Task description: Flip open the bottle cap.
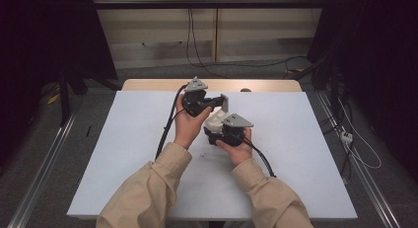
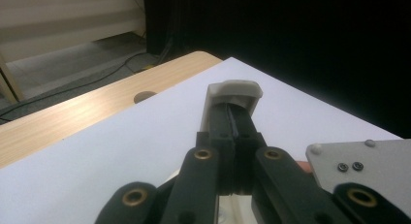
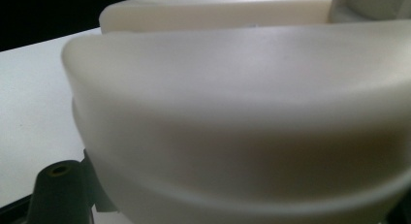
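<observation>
Over the middle of the table I hold a cream-white plastic object (image 1: 213, 120) between both grippers. My left gripper (image 1: 223, 102) points right, its black jaws pressed together. Its tips (image 2: 232, 110) sit inside a small white cap-like part (image 2: 234, 89) that stands up from the object. My right gripper (image 1: 218, 129) comes from below right and is shut on the object's rounded body (image 3: 242, 112), which lies right against the camera. One black finger (image 3: 58, 190) shows at the lower left under it. The pads themselves are hidden.
A white sheet (image 1: 123, 154) covers the table, with a strip of bare wood and a round hole (image 1: 245, 90) at the far edge. The right gripper's grey plate (image 2: 358, 168) lies close beside the left jaws. Cables trail over the floor behind, between dark curtains.
</observation>
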A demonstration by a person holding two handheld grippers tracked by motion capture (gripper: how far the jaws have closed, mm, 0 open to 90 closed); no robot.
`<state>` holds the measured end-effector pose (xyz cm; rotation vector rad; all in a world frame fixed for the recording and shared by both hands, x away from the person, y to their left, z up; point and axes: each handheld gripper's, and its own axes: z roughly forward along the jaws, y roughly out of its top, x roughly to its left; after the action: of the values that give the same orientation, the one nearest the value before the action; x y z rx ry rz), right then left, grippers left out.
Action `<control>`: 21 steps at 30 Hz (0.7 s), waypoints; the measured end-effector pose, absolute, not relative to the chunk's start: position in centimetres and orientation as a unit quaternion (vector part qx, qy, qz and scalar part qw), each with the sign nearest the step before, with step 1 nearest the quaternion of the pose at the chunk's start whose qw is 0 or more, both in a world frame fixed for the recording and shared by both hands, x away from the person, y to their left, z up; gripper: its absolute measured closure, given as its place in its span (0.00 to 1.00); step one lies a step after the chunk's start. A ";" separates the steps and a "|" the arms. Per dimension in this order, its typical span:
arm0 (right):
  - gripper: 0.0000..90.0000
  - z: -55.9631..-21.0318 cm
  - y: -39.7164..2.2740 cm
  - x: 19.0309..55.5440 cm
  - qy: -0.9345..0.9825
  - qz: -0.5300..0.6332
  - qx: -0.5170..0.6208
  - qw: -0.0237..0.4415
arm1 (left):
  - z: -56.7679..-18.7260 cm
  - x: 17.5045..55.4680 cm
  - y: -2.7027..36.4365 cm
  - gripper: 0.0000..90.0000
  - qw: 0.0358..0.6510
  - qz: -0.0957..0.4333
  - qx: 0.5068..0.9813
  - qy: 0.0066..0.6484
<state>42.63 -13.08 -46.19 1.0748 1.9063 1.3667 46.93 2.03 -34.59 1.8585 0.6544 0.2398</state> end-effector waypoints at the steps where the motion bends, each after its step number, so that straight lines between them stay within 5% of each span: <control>1: 0.21 -46.2 -13.1 42.6 0.710 0.509 0.400 0.277 | -34.6 46.9 2.0 1.00 0.546 0.102 0.784 0.276; 21: 0.21 -46.2 -13.1 42.7 0.710 0.510 0.400 0.277 | -34.4 47.5 1.2 1.00 0.545 0.100 0.786 0.275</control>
<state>42.67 -13.12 -46.20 1.0733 1.9062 1.3688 47.46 1.17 -34.35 1.8645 0.6530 0.2383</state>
